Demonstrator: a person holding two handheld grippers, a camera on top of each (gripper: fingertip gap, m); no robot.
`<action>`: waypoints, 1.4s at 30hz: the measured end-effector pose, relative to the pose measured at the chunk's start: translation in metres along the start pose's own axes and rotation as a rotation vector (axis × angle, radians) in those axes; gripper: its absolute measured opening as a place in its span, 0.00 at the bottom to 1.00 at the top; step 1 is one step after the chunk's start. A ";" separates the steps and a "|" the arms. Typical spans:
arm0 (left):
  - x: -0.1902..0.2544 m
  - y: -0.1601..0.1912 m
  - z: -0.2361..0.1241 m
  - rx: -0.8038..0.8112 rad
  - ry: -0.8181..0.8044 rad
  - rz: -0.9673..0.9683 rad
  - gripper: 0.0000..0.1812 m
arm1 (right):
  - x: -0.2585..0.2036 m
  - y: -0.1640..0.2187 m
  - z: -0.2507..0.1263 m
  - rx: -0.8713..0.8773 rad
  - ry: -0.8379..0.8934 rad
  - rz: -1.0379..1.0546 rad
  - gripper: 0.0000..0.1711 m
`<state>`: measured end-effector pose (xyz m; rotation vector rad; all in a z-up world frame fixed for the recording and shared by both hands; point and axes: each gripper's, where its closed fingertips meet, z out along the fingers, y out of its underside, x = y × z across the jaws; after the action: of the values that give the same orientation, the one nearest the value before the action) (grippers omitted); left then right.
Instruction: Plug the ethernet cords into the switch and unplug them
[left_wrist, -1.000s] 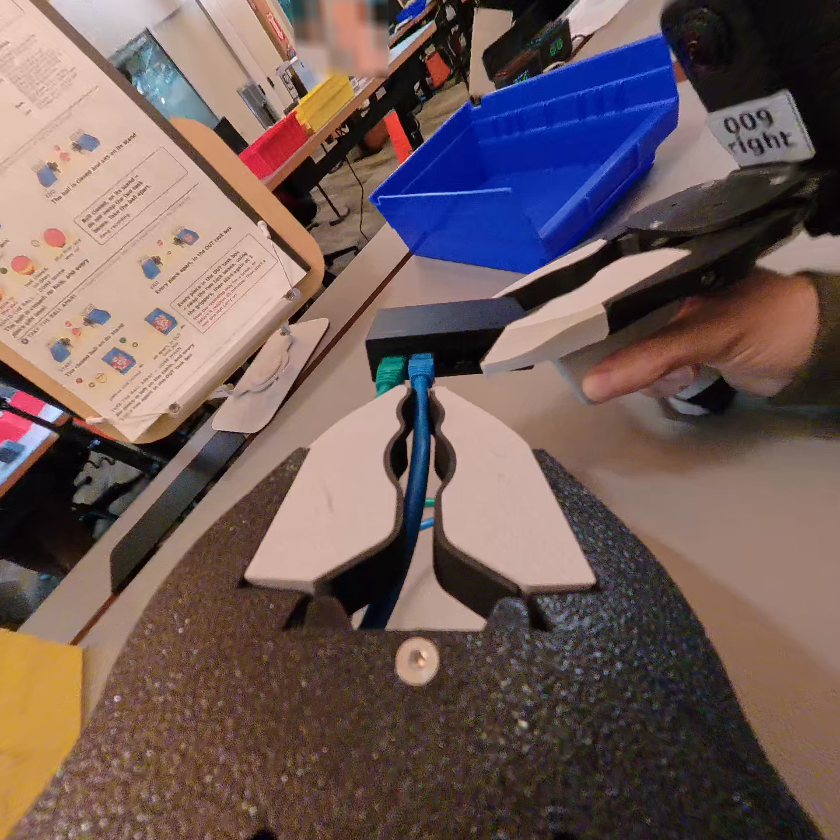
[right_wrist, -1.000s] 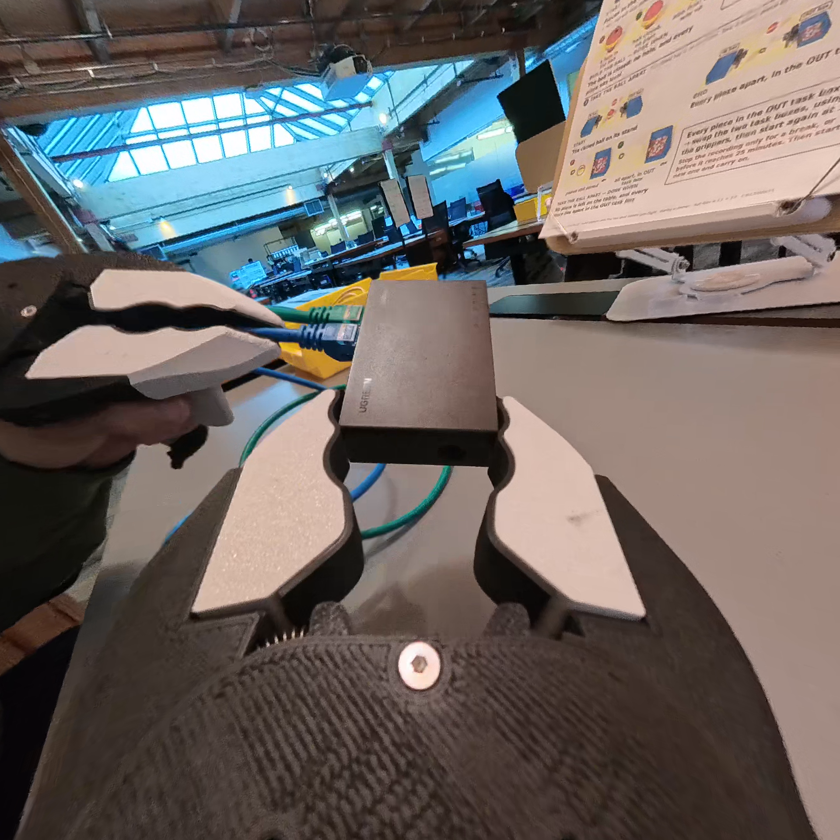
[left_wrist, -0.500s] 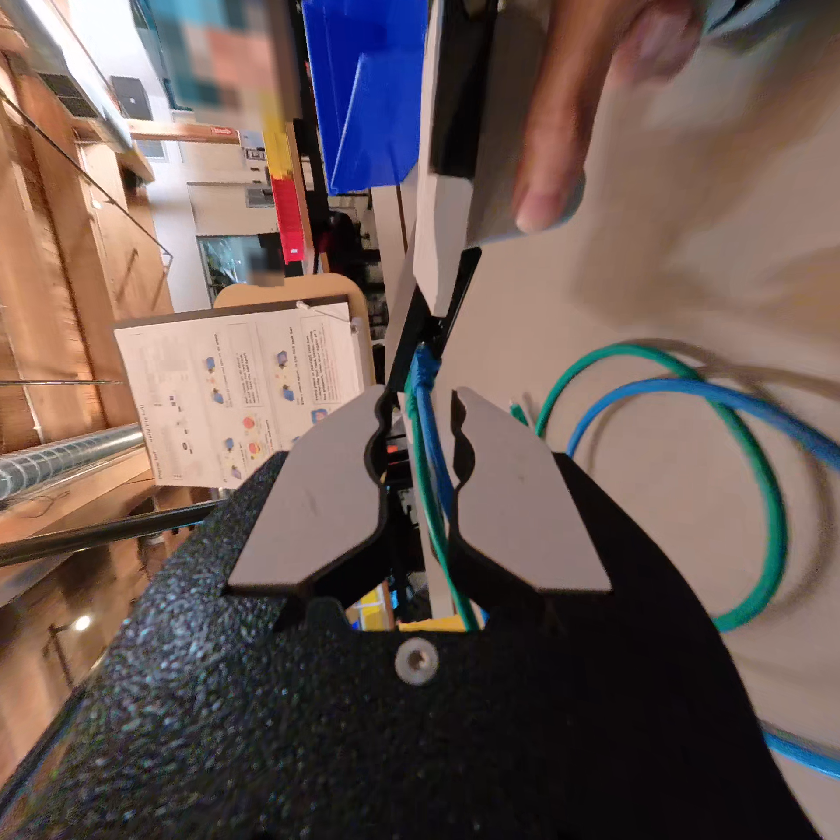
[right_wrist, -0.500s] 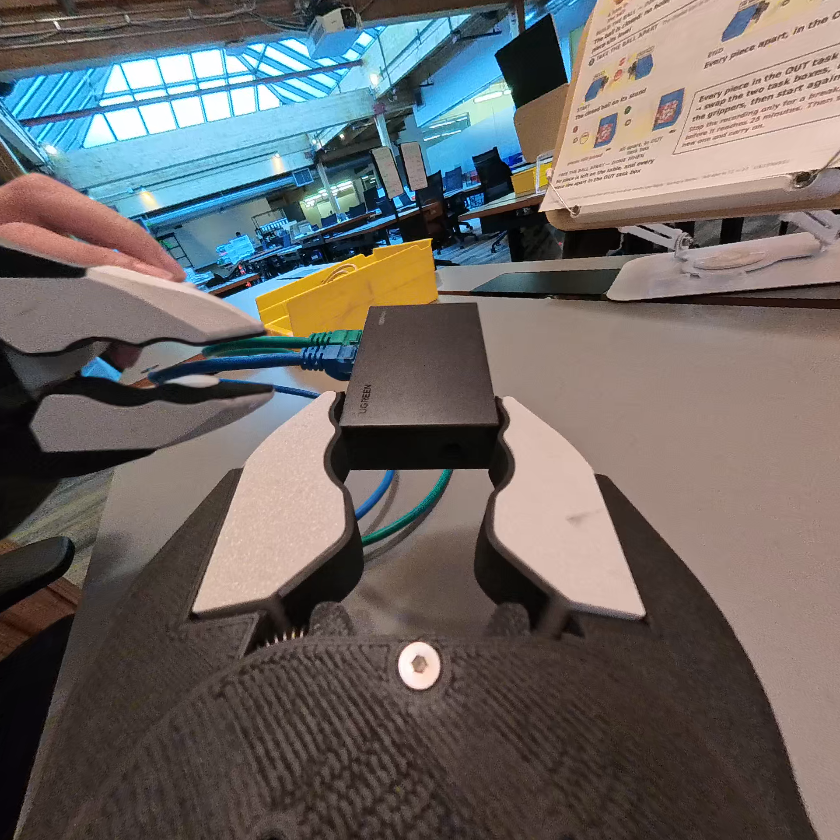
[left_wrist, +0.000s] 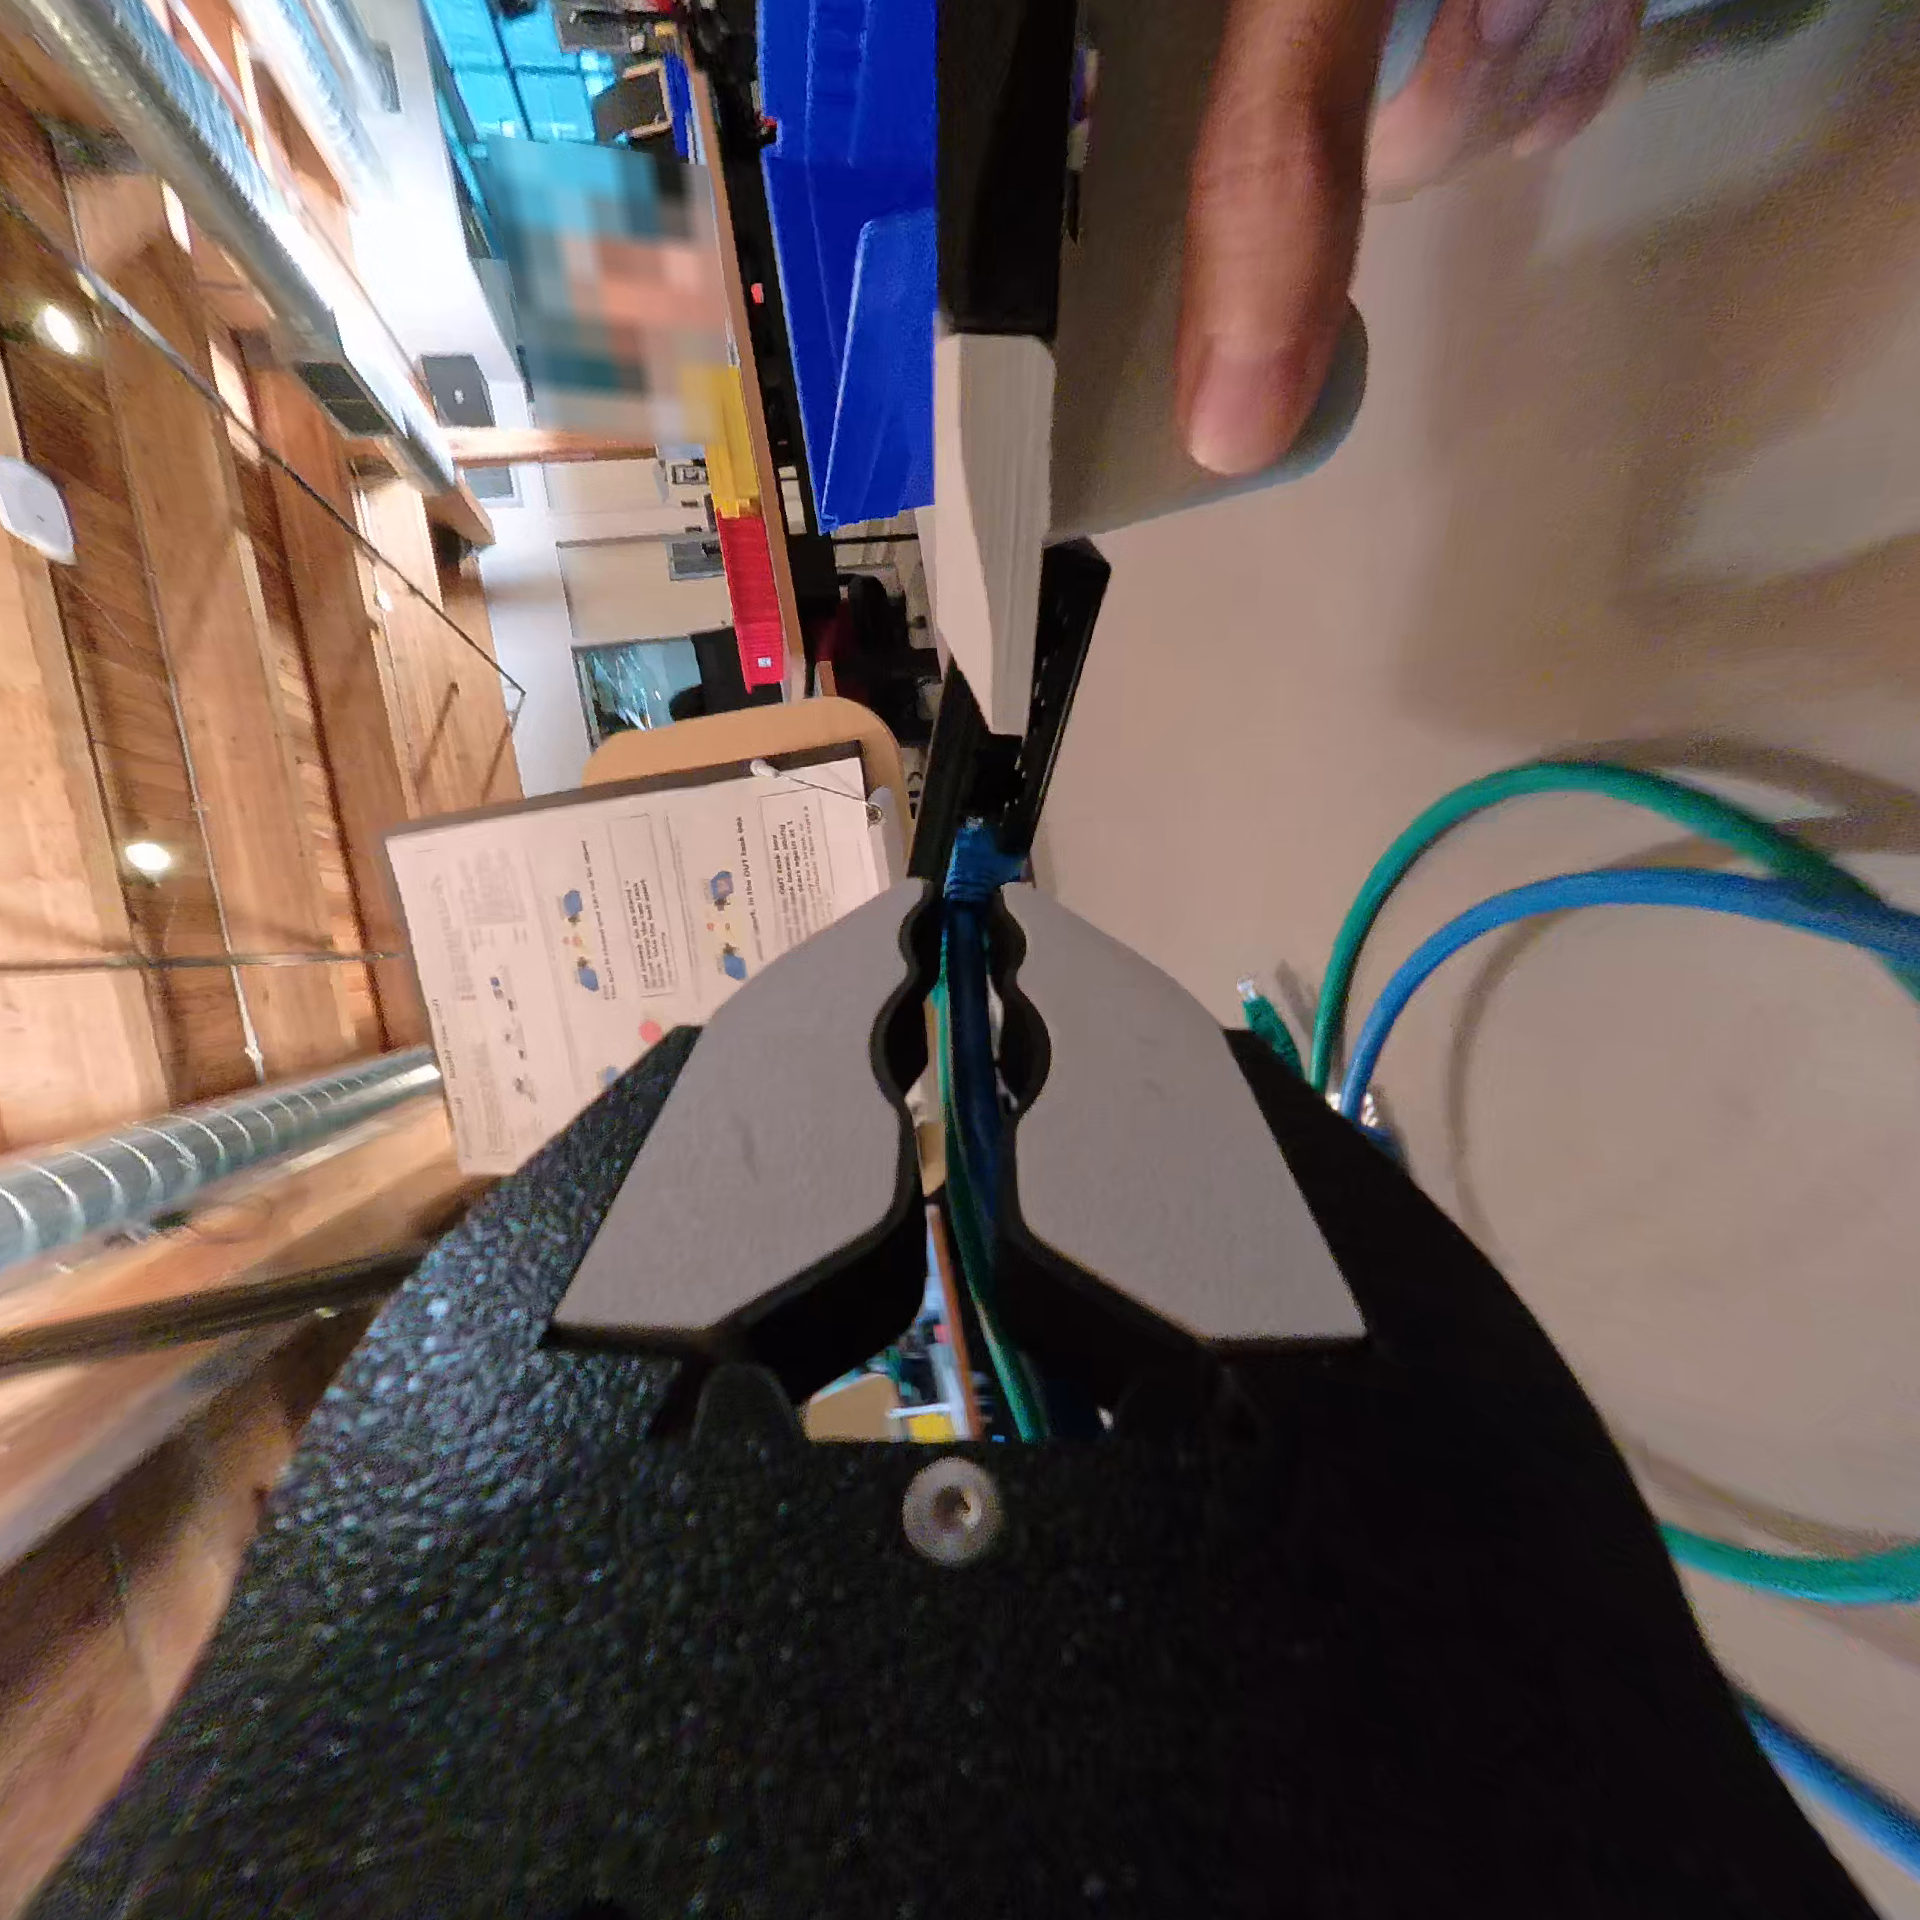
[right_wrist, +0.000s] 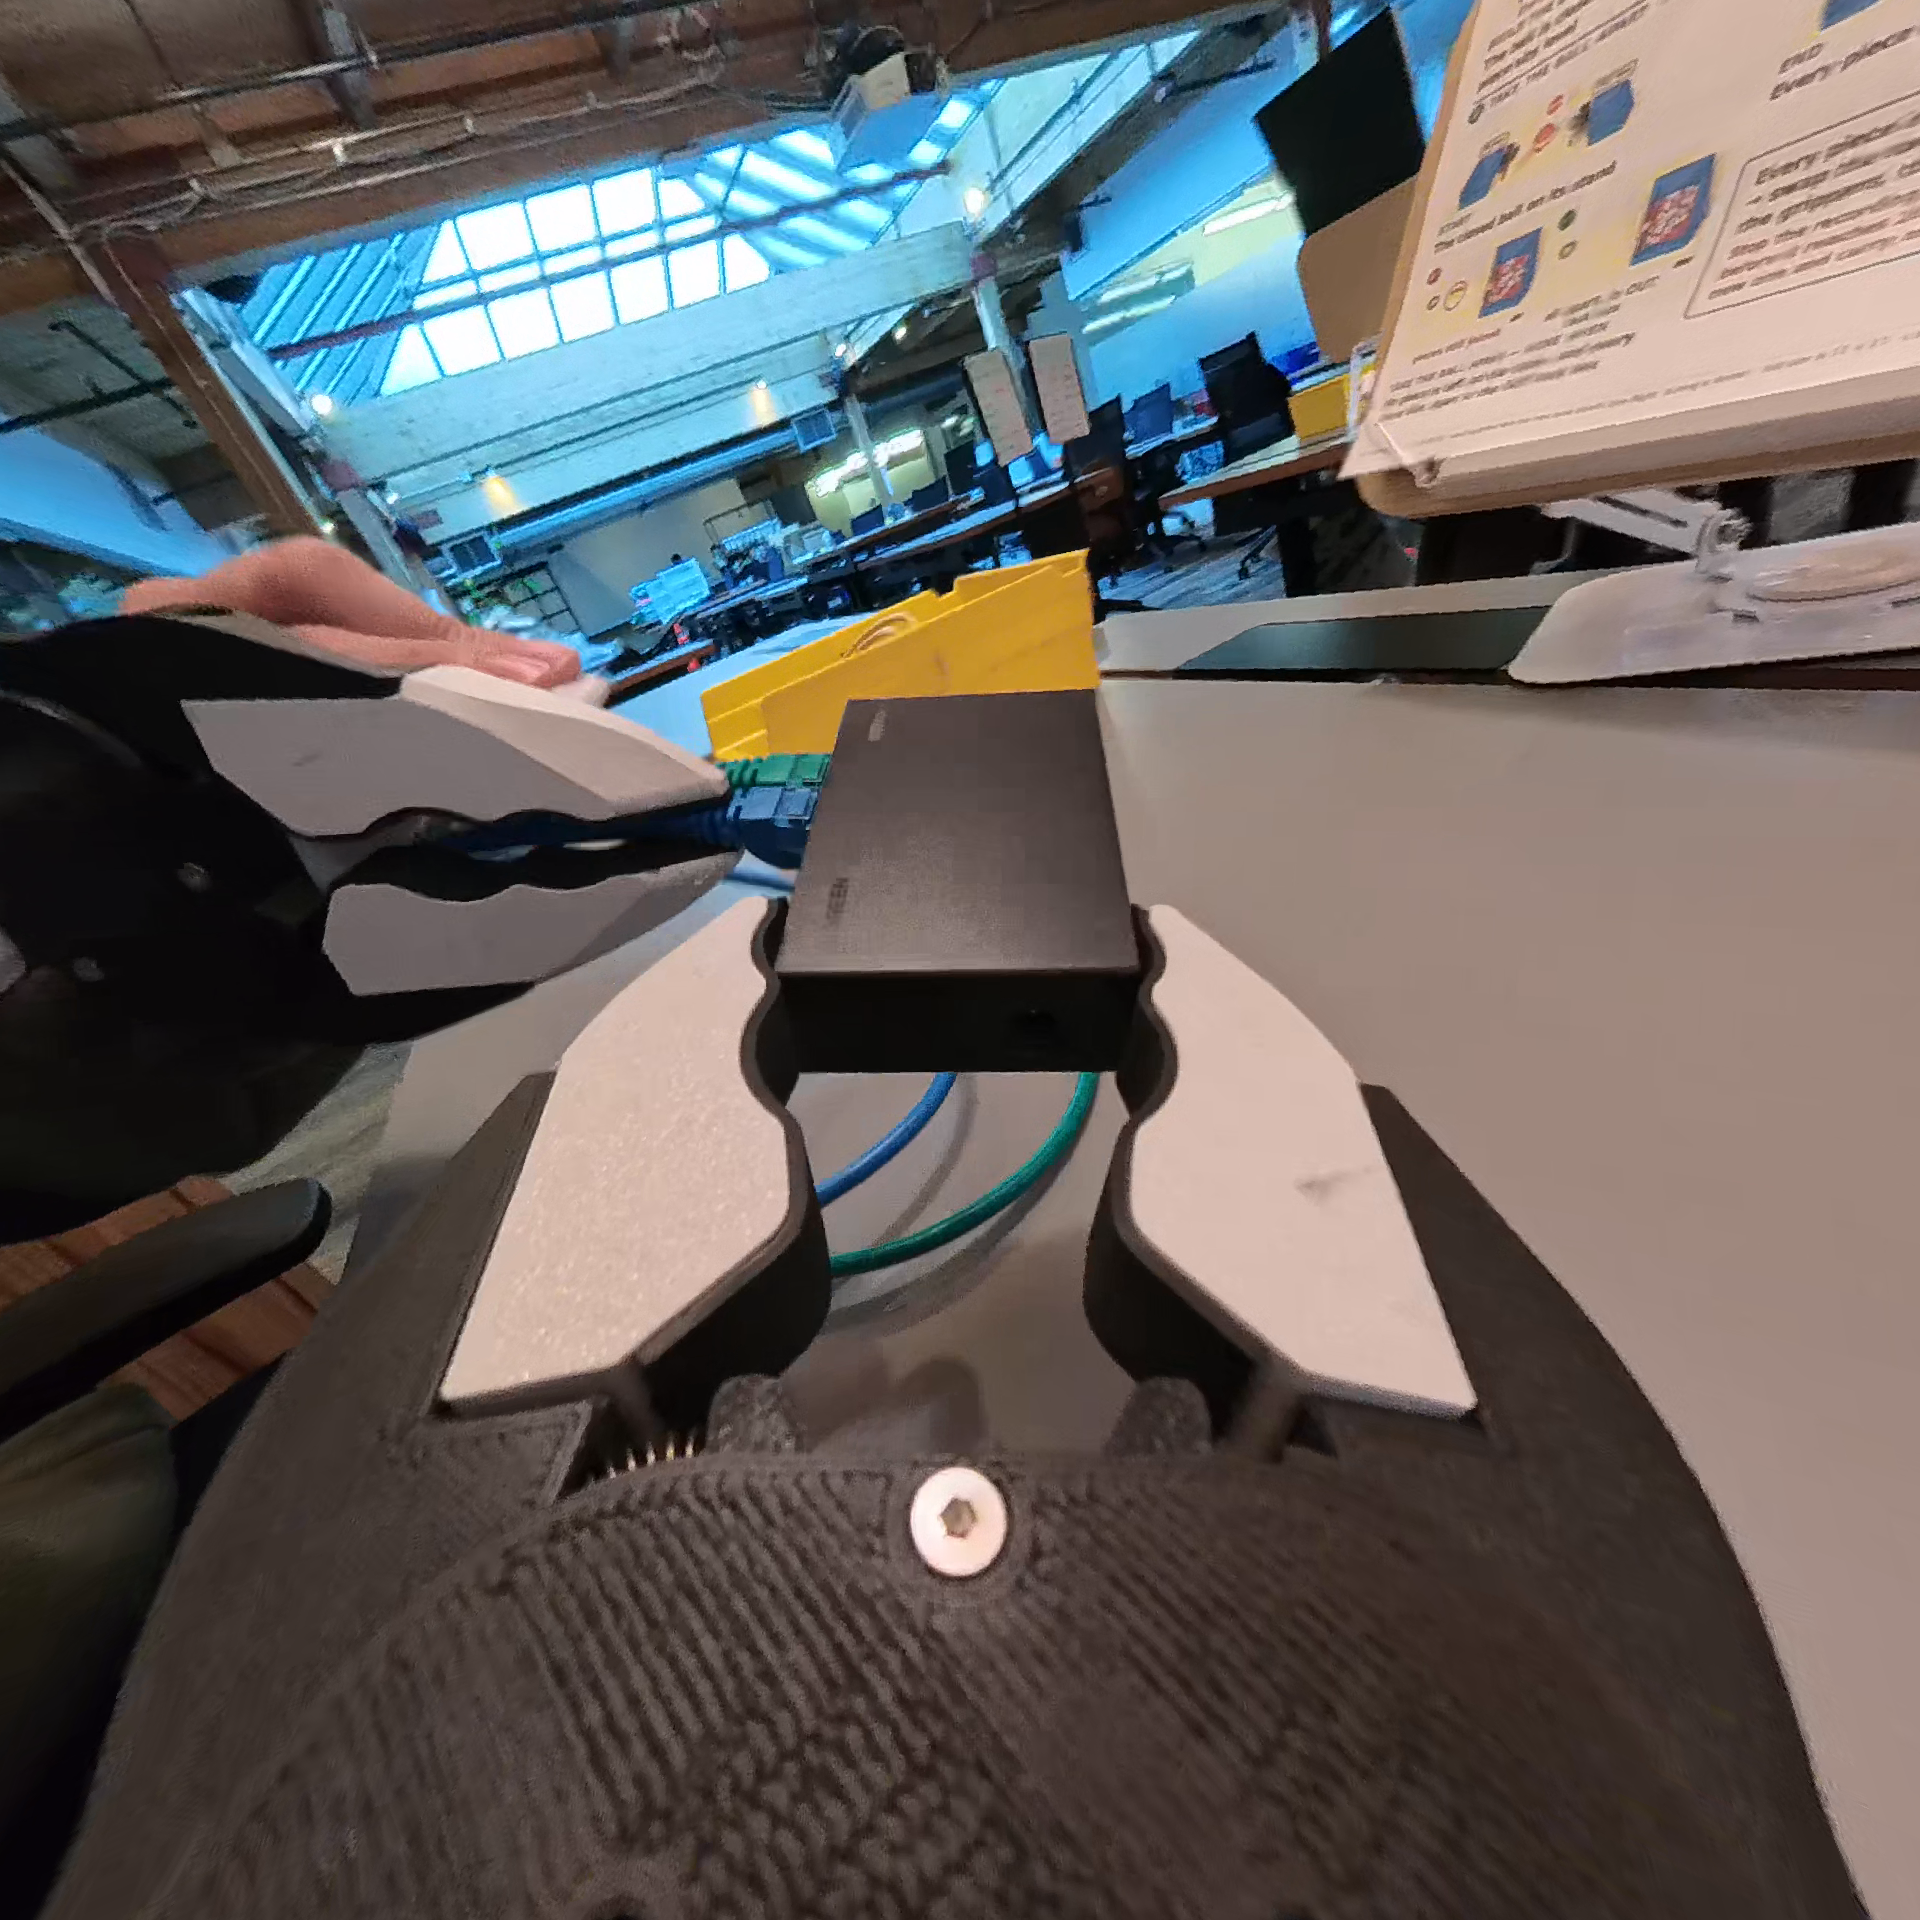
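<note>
A small black rectangular switch (right_wrist: 961, 862) with a matte top is gripped at its near end by the right gripper (right_wrist: 958, 987), whose two pale fingers press against its left and right sides. It seems held just above the grey table (right_wrist: 1507, 987), since cable loops show beneath it.

Two cords enter the switch's left side, next to each other. The blue cord (right_wrist: 774, 816) has its plug seated in a port, and the green cord (right_wrist: 784, 771) sits in the port just behind it. The left gripper (right_wrist: 707, 821) comes in from the left, turned on its side, its fingers pinching the blue cord close behind the plug. In the left wrist view, that gripper (left_wrist: 961, 914) has the blue cord (left_wrist: 971, 1029) running straight between its nearly closed fingers up to the switch (left_wrist: 987, 790); the green cord (left_wrist: 956, 1205) passes just beside it.

Slack blue and green cable curls in loops on the table (left_wrist: 1610, 1143), and a loose green plug (left_wrist: 1262, 1013) lies near them.

A yellow bin (right_wrist: 935, 649) stands just behind the switch. An instruction board on a stand (right_wrist: 1662, 312) rises at the back right. To the right of the switch the tabletop is bare and open. A blue bin (left_wrist: 862, 260) sits farther along the table in the left wrist view.
</note>
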<state>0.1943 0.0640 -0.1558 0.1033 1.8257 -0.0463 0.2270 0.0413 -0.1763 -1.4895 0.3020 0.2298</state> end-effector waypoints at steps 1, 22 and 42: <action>0.000 0.000 -0.002 0.005 0.000 0.044 0.04 | -0.002 0.002 0.001 -0.019 -0.019 0.001 0.36; -0.005 -0.002 -0.004 0.043 0.059 -0.209 0.11 | 0.026 -0.003 -0.008 0.032 0.131 0.097 0.36; 0.022 0.412 -0.116 -0.632 -0.032 -1.697 0.19 | 0.033 -0.012 -0.016 0.104 0.166 0.092 0.36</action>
<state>0.1165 0.4854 -0.1381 -1.8416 1.3206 -0.6260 0.2610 0.0230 -0.1768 -1.3954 0.5094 0.1620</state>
